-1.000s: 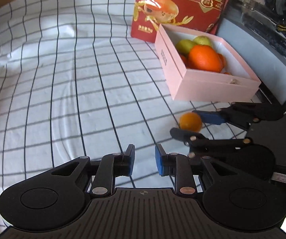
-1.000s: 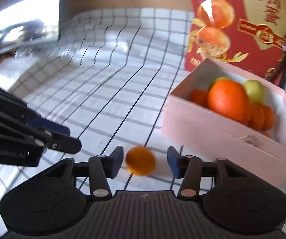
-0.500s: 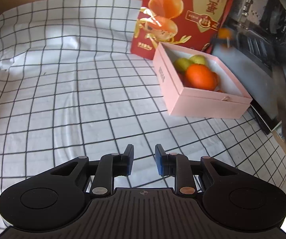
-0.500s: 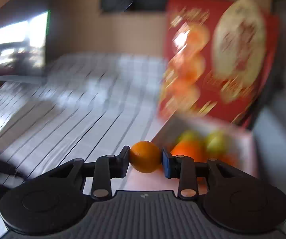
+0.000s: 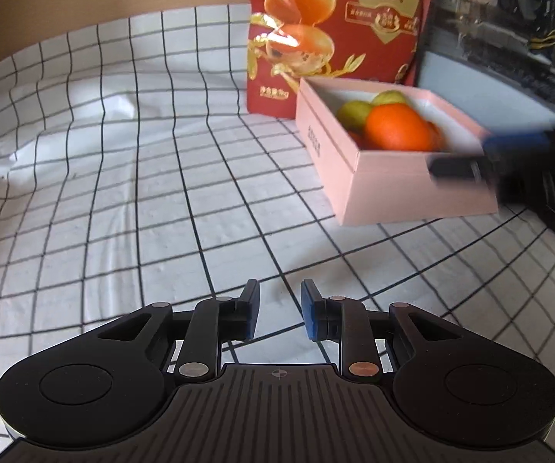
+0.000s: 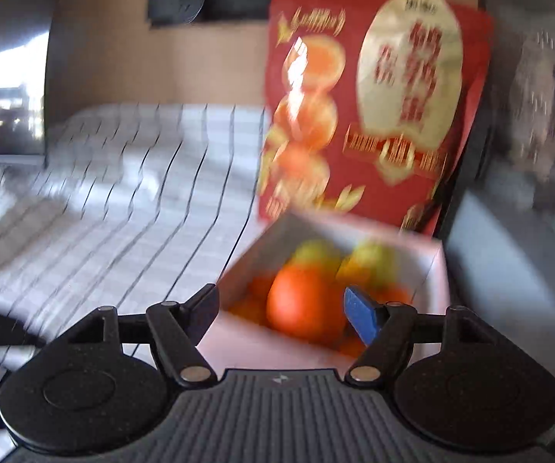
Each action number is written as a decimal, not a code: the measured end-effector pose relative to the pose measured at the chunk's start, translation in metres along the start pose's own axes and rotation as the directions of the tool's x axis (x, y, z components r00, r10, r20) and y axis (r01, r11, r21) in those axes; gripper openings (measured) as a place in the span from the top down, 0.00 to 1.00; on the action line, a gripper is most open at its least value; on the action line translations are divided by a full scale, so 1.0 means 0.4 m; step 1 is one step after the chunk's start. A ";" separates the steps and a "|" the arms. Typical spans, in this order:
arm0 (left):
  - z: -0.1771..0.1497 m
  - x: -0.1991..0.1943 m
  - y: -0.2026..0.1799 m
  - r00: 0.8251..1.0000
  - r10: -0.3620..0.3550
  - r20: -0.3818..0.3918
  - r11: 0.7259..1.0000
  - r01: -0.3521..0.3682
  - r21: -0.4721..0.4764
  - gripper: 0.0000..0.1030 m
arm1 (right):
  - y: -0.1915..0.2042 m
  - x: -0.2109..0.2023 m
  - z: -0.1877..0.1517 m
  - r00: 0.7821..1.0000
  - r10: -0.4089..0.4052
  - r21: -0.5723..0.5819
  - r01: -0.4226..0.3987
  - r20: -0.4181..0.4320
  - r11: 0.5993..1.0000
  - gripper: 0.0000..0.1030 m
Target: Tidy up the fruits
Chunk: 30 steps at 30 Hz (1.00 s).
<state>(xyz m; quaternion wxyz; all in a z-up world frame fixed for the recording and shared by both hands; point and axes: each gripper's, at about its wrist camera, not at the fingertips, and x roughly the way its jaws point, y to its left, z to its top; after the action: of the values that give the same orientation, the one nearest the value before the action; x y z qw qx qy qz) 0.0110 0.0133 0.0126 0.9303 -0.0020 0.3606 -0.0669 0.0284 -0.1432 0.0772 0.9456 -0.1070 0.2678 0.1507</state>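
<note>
Over the pink box [image 6: 235,343], the right hand-held gripper [image 6: 285,308] is spread wide and empty; a large orange [image 6: 304,301] lies inside, long axis unclear through blur. Left hand-held gripper [image 5: 279,308] slightly parted, empty, above the checked desk [image 5: 123,193].

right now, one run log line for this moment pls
right gripper: open over pink box | left gripper: empty, jaws slightly apart, above checked cloth | box: oranges, green fruit

Right gripper [image 6: 281,310], jaws spread wide and empty, hangs over the pink box [image 6: 430,270], above the large orange [image 6: 304,303] inside it.
</note>
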 end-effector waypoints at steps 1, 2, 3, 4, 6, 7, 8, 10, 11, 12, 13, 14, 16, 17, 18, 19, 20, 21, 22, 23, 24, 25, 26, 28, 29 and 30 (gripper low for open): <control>-0.003 0.007 -0.003 1.000 0.005 0.005 1.000 -0.005 0.000 0.73 | 0.006 0.006 -0.024 0.999 -0.013 0.016 0.014 -0.032 1.000 0.28; -0.005 0.010 -0.009 1.000 0.010 0.022 1.000 -0.011 0.008 0.73 | 0.007 0.017 -0.045 0.998 -0.025 0.039 0.028 -0.061 0.999 0.28; -0.006 0.013 -0.015 0.999 0.014 0.034 1.000 -0.015 0.016 0.72 | 0.003 0.031 -0.066 0.995 -0.031 0.067 0.037 -0.092 0.997 0.28; -0.005 0.017 -0.021 0.999 0.014 0.043 1.000 -0.015 0.021 0.71 | 0.000 0.046 -0.085 0.992 -0.028 0.091 0.040 -0.125 0.995 0.28; -0.004 0.025 -0.029 0.998 0.005 0.063 1.000 -0.006 0.018 0.68 | -0.007 0.073 -0.119 0.984 -0.025 0.121 0.047 -0.175 0.992 0.28; -0.003 0.030 -0.033 0.997 0.000 0.071 1.000 -0.001 0.019 0.64 | -0.008 0.085 -0.134 0.981 -0.030 0.127 0.055 -0.190 0.990 0.28; -0.001 0.035 -0.038 0.997 -0.005 0.079 1.000 0.003 0.020 0.60 | -0.010 0.091 -0.144 0.982 -0.041 0.128 0.066 -0.186 0.990 0.24; 0.001 0.045 -0.047 0.995 -0.010 0.095 1.000 0.008 0.022 0.56 | -0.013 0.099 -0.149 0.982 -0.074 0.132 0.097 -0.173 0.986 0.19; 0.002 0.050 -0.051 0.995 -0.010 0.104 1.000 0.008 0.025 0.53 | -0.016 0.102 -0.150 0.982 -0.077 0.140 0.102 -0.173 0.985 0.17; 0.004 0.054 -0.055 0.994 -0.010 0.111 1.000 0.007 0.027 0.52 | -0.018 0.106 -0.152 0.982 -0.083 0.146 0.109 -0.171 0.983 0.14; 0.007 0.058 -0.056 0.994 -0.007 0.113 1.000 0.004 0.024 0.52 | -0.020 0.109 -0.155 0.981 -0.092 0.149 0.118 -0.168 0.982 0.11; 0.010 0.061 -0.055 0.993 -0.007 0.114 1.000 0.005 0.015 0.52 | -0.025 0.111 -0.159 0.981 -0.103 0.158 0.129 -0.165 0.979 0.06; 0.015 0.065 -0.052 0.993 -0.007 0.116 1.000 0.007 0.002 0.52 | -0.037 0.113 -0.163 0.980 -0.113 0.176 0.142 -0.166 0.974 0.00; 0.017 0.066 -0.053 0.993 -0.005 0.116 1.000 0.005 0.002 0.52 | -0.039 0.112 -0.162 0.980 -0.116 0.174 0.145 -0.164 0.974 0.00; 0.018 0.067 -0.054 0.993 0.000 0.115 1.000 0.000 0.007 0.52 | -0.039 0.111 -0.165 0.980 -0.115 0.172 0.143 -0.160 0.975 0.00; 0.017 0.067 -0.058 0.993 0.006 0.114 1.000 -0.008 0.015 0.52 | -0.042 0.109 -0.163 0.981 -0.115 0.171 0.141 -0.154 0.975 0.00; 0.017 0.068 -0.063 0.993 0.013 0.114 1.000 -0.016 0.023 0.52 | -0.042 0.108 -0.165 0.982 -0.115 0.170 0.140 -0.149 0.975 0.00; 0.017 0.068 -0.064 0.993 0.016 0.114 0.999 -0.019 0.026 0.52 | -0.044 0.108 -0.163 0.983 -0.116 0.171 0.140 -0.145 0.975 0.00; 0.017 0.068 -0.063 0.993 0.016 0.114 1.000 -0.019 0.024 0.52 | -0.044 0.108 -0.164 0.983 -0.118 0.171 0.141 -0.139 0.975 0.00; 0.017 0.068 -0.061 0.993 0.014 0.114 1.000 -0.016 0.022 0.52 | -0.044 0.108 -0.168 0.985 -0.121 0.170 0.141 -0.124 0.975 0.00; 0.017 0.068 -0.059 0.993 0.011 0.114 1.000 -0.014 0.021 0.52 | -0.046 0.109 -0.171 0.987 -0.118 0.171 0.136 -0.114 0.976 0.00; 0.017 0.068 -0.057 0.993 0.010 0.114 1.000 -0.012 0.021 0.52 | -0.048 0.110 -0.170 0.986 -0.117 0.172 0.136 -0.114 0.976 0.00; 0.017 0.068 -0.057 0.993 0.009 0.114 1.000 -0.012 0.020 0.52 | -0.047 0.111 -0.169 0.986 -0.118 0.172 0.136 -0.115 0.976 0.00; 0.017 0.068 -0.056 0.993 0.009 0.114 1.000 -0.012 0.021 0.52 | -0.047 0.111 -0.170 0.986 -0.118 0.173 0.137 -0.115 0.975 0.00; 0.017 0.068 -0.056 0.993 0.009 0.114 1.000 -0.012 0.021 0.52 | -0.047 0.111 -0.170 0.986 -0.118 0.173 0.137 -0.115 0.975 0.00; 0.017 0.068 -0.056 0.993 0.009 0.114 1.000 -0.011 0.020 0.52 | -0.047 0.111 -0.170 0.986 -0.118 0.173 0.137 -0.115 0.975 0.00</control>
<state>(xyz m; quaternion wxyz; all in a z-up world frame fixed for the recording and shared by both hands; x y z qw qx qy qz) 0.0326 -0.0127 0.0005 0.9497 0.0057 0.3063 -0.0657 0.0387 -0.1698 -0.0013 0.9439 -0.0455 0.3217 0.0591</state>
